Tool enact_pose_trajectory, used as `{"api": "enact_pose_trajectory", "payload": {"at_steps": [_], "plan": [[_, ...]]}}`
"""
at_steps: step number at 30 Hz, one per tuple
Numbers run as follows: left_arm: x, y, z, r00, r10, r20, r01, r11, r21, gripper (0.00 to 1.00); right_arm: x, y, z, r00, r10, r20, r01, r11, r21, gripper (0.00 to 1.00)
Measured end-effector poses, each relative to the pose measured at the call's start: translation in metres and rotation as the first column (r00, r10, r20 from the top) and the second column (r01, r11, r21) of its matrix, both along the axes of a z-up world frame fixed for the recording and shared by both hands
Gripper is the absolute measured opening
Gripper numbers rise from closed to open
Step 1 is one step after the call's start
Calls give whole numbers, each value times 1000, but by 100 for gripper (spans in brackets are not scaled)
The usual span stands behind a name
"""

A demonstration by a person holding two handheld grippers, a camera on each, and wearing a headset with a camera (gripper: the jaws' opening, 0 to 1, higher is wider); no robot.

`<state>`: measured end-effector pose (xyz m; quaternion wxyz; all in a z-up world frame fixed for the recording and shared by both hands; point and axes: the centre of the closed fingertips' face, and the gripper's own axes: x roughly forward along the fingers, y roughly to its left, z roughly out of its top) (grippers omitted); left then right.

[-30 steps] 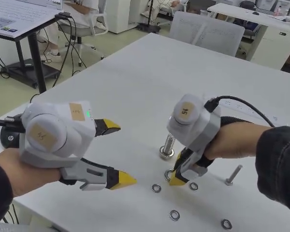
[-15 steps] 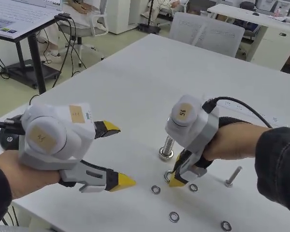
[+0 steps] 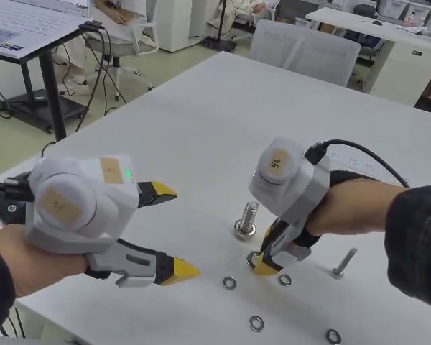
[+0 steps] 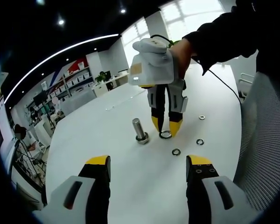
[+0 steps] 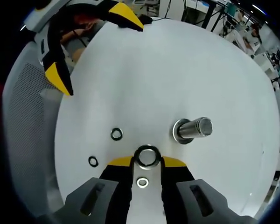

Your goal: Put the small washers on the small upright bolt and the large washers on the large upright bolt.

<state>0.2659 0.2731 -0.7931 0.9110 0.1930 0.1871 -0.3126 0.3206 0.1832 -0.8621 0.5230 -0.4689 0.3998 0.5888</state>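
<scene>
A large threaded bolt (image 3: 246,219) stands upright on the white table (image 3: 223,122). My right gripper (image 3: 262,264) is just right of it, low over the table, shut on a large washer (image 5: 147,156). The right gripper view puts that washer between the yellow tips with the large bolt (image 5: 193,129) to the right. A small bolt (image 3: 343,262) rests head-down further right. Loose washers (image 3: 230,283) (image 3: 284,279) (image 3: 256,323) lie near the front edge. My left gripper (image 3: 171,230) hovers open at the left, empty. In its view the right gripper (image 4: 165,128) holds the washer (image 4: 165,135).
Another washer (image 3: 334,336) lies at the front right. A black cable (image 3: 366,154) runs from the right gripper over the table. A grey chair (image 3: 305,47) stands at the far edge, and a desk with a laptop (image 3: 29,25) is at the left.
My right gripper, still holding the washer, has eased slightly right, so the large bolt's top now shows beside it. The left gripper has barely moved.
</scene>
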Motion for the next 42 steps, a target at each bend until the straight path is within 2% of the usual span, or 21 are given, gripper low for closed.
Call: {"api": "enact_pose_trajectory", "payload": {"at_steps": [6, 22, 31, 42], "plan": [[0, 1, 2, 1000, -1, 4, 1, 1000, -2, 65, 4, -5, 11, 1000, -3, 18, 3, 1000, -4, 23], [3, 2, 2, 1000, -8, 12, 8, 1000, -11, 64, 15, -10, 53, 997, 4, 78, -4, 1000, -6, 23], [3, 0, 2, 1000, -10, 15, 11, 1000, -18, 64, 21, -4, 73, 993, 21, 113, -21, 1000, -2, 23], [3, 1, 1, 1000, -5, 13, 5, 1000, -28, 64, 28, 15, 83, 989, 53, 136, -55, 998, 5, 23]]}}
